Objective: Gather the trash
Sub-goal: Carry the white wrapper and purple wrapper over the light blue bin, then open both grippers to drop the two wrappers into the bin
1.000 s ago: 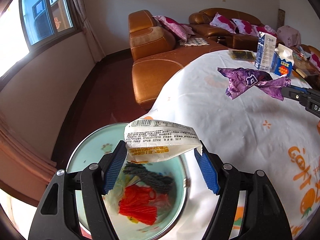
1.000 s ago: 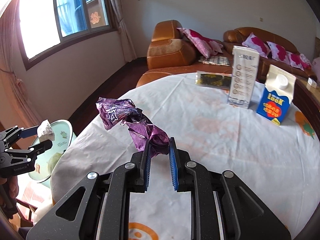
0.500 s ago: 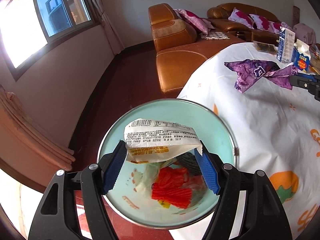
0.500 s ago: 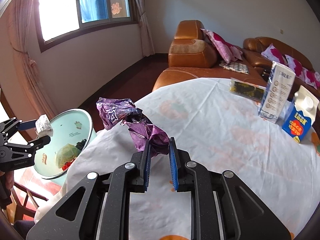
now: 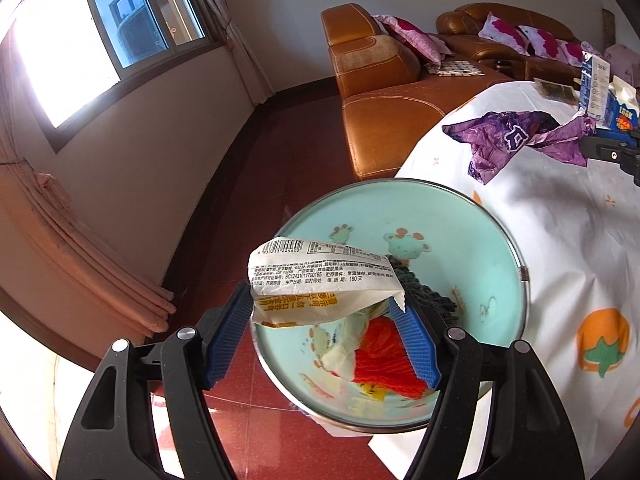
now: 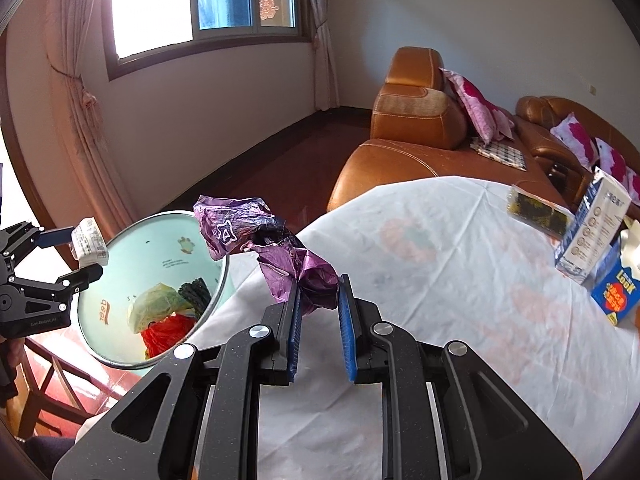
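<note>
My left gripper (image 5: 322, 300) is shut on a white food wrapper (image 5: 320, 280) with a barcode and holds it above the mint-green trash bin (image 5: 440, 216). The bin holds red, dark and pale green trash. In the right wrist view the left gripper (image 6: 86, 250) and its wrapper (image 6: 90, 242) show at the left, over the bin's (image 6: 132, 248) near rim. My right gripper (image 6: 318, 294) is shut on a crumpled purple wrapper (image 6: 256, 236) and holds it over the table edge next to the bin. The purple wrapper (image 5: 516, 142) also shows in the left wrist view.
A round table with a white printed cloth (image 6: 440, 280) stands right of the bin. A tall white carton (image 6: 596, 224), a blue carton (image 6: 618, 292) and a dark packet (image 6: 536, 208) stand at its far side. Brown leather sofas (image 6: 416, 128) lie behind. A wooden chair (image 6: 48, 380) stands below the bin.
Both grippers have swung left toward the bin. The left gripper with the white wrapper now hangs over more of the bin's opening. The purple wrapper has come closer to the bin's rim.
</note>
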The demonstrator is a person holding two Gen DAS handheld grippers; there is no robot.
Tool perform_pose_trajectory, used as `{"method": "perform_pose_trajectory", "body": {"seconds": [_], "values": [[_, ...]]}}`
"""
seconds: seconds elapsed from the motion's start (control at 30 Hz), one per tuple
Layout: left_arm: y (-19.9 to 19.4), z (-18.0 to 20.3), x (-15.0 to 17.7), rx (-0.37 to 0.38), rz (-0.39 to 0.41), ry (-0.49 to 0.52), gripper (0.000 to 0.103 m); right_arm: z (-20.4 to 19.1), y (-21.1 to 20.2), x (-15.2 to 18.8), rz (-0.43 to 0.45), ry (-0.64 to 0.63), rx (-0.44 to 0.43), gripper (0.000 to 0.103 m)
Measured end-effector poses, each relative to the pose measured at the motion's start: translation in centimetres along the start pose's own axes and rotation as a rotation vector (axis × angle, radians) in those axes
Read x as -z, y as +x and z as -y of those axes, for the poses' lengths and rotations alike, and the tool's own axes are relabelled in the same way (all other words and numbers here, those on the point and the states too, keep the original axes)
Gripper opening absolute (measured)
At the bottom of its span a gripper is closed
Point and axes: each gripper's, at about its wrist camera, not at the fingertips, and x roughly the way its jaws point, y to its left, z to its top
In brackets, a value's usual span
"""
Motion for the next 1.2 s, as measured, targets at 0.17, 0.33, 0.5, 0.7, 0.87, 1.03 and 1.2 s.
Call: {"method": "perform_pose_trajectory", "body": {"seconds": [0.17, 0.33, 0.5, 0.7, 0.87, 1.03, 1.2], "values": [[-0.2, -0.9, 0.0, -0.031, 0.009, -0.005, 0.07, -1.4, 0.2, -0.5, 0.003, -0.027, -0.012, 0.018], [-0.6, -1.6, 0.3, -0.061, 0.018, -0.001, 0.07, -2.5, 0.4, -0.8, 0.003, -0.044, -0.023, 0.018], [-0.7, -2.0, 0.7, -0.077, 0.017, 0.001, 0.07, -3.3, 0.6, -0.9, 0.002, -0.059, -0.033, 0.018], [-1.0, -2.2, 0.9, -0.119, 0.031, 0.018, 0.07, -4.3, 1.0, -1.2, 0.002, -0.08, -0.039, 0.018], [-1.2, -2.3, 0.9, -0.168, 0.046, 0.033, 0.07, -5.0, 1.1, -1.4, 0.004, -0.099, -0.04, 0.018], [-1.4, -2.3, 0.8, -0.205, 0.058, 0.049, 0.071, -5.5, 1.3, -1.6, 0.005, -0.117, -0.039, 0.018], [-1.6, -2.3, 0.6, -0.248, 0.074, 0.066, 0.072, -6.0, 1.5, -1.8, 0.005, -0.135, -0.04, 0.019]]}}
